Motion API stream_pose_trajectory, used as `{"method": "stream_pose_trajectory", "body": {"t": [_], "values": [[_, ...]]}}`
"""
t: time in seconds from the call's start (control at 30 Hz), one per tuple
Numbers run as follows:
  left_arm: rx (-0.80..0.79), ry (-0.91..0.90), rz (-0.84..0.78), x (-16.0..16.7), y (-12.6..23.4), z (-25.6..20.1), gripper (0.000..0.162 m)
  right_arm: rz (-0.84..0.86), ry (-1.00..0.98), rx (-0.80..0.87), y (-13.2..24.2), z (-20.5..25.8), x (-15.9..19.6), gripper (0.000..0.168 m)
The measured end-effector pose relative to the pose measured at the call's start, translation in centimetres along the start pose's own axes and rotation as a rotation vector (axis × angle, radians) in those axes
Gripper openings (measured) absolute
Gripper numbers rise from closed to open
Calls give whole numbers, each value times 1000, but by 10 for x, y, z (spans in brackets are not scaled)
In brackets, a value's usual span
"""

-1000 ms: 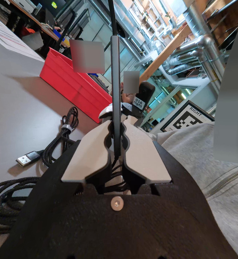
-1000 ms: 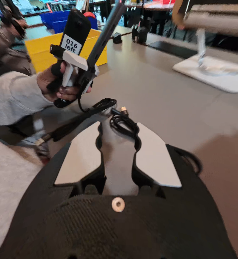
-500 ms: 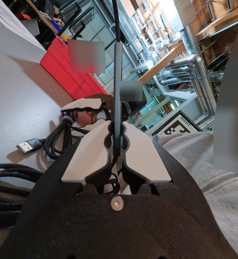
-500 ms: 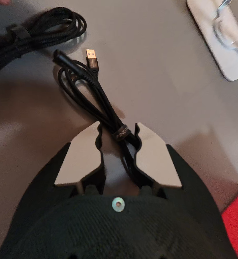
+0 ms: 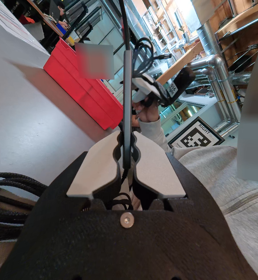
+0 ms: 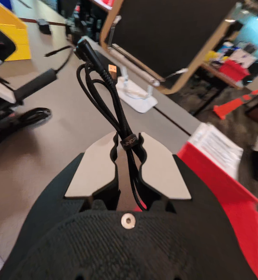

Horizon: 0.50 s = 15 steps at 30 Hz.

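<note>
My left gripper [image 5: 127,134] is shut on a flat dark grey slab-shaped device [image 5: 127,106] seen edge-on, with a black cord running from its top. My right gripper [image 6: 128,134] is shut on a bundled black braided cable [image 6: 110,98] at its strap, holding it lifted above the grey table [image 6: 64,121]. The bundle's USB plug [image 6: 113,72] points up. In the left wrist view the right gripper [image 5: 142,84] is held by a hand behind the slab, with the cable bundle [image 5: 142,57] hanging from it in the air.
A red bin [image 5: 79,90] stands on the table behind the slab; it also shows at lower right in the right wrist view [image 6: 231,204]. A second black cable coil [image 5: 5,201] lies at left. A yellow bin [image 6: 8,33], a white stand [image 6: 137,97] and a monitor [image 6: 163,37] are farther off. The tips of one gripper are about 20 cm away from the tips of the other.
My right gripper came down over the cable bundle on the table, shut on it at the strap and lifted it up. The left gripper kept its hold on the slab.
</note>
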State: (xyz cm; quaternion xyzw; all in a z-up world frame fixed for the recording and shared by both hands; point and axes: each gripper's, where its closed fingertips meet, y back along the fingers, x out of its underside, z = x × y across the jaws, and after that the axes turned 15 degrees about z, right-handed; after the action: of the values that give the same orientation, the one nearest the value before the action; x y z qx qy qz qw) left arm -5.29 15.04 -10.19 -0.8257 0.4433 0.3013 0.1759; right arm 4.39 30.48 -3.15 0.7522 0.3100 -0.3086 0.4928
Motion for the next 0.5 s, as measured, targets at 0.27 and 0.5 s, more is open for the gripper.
{"method": "stream_pose_trajectory", "body": {"t": [0.27,0.5], "values": [[12,17,-6,1,-3,0,8,136,-26,300,104,-106,101,26],[26,48,-32,-1,-7,2,8,205,-145,268,79,-113,169,63]]}}
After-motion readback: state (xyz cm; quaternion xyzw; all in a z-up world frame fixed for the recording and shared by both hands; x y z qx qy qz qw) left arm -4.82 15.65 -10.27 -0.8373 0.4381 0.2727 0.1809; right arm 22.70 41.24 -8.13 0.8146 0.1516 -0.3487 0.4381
